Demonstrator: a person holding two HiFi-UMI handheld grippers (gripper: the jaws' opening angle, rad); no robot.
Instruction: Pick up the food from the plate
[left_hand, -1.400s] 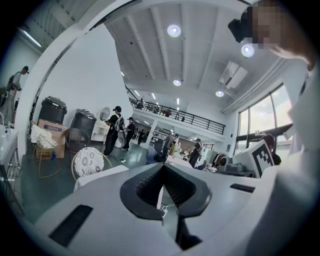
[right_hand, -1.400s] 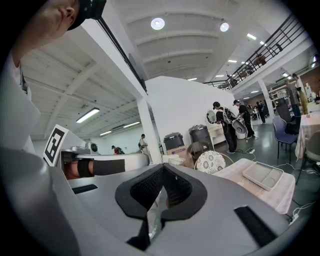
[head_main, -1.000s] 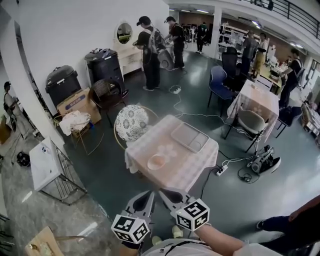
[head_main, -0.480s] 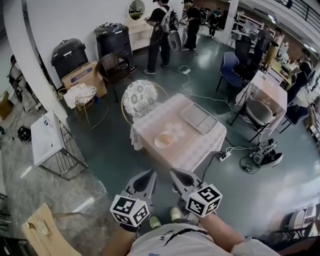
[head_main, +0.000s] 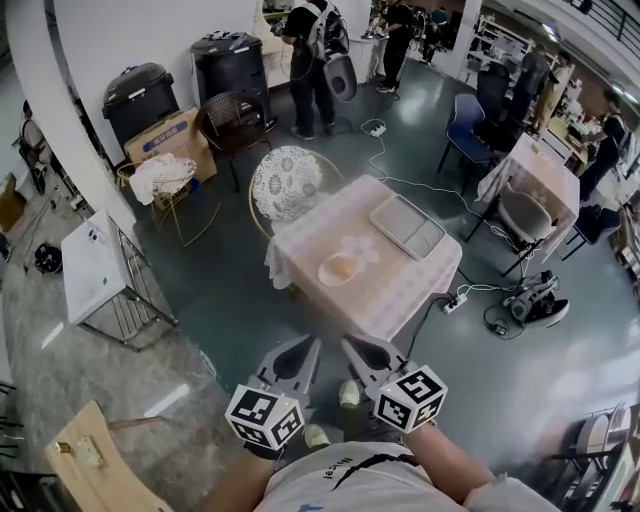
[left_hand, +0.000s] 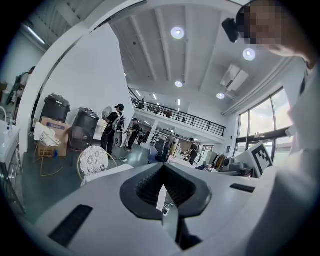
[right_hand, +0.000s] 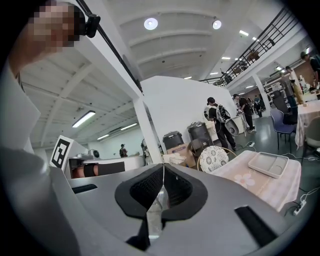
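Observation:
A pale plate (head_main: 340, 268) with an orange piece of food on it sits near the front edge of a table with a checked cloth (head_main: 385, 290). The table stands well ahead of me across the floor. Both grippers are held low in front of the person's body, side by side and far from the plate. The left gripper (head_main: 303, 348) is shut with nothing in it, its jaws meeting at the tip (left_hand: 162, 171). The right gripper (head_main: 352, 347) is also shut and empty (right_hand: 162, 172). The plate does not show in either gripper view.
A grey tray (head_main: 407, 226) lies on the table behind the plate. A round patterned chair (head_main: 287, 183) stands at the table's far left. A power strip with cables (head_main: 455, 300) lies on the floor at the right. A white wire rack (head_main: 95, 280) stands left, with black bins (head_main: 140, 100) behind.
The head view has swung, so the table and plate now sit higher and further right in it. Both grippers stay shut and side by side at the bottom.

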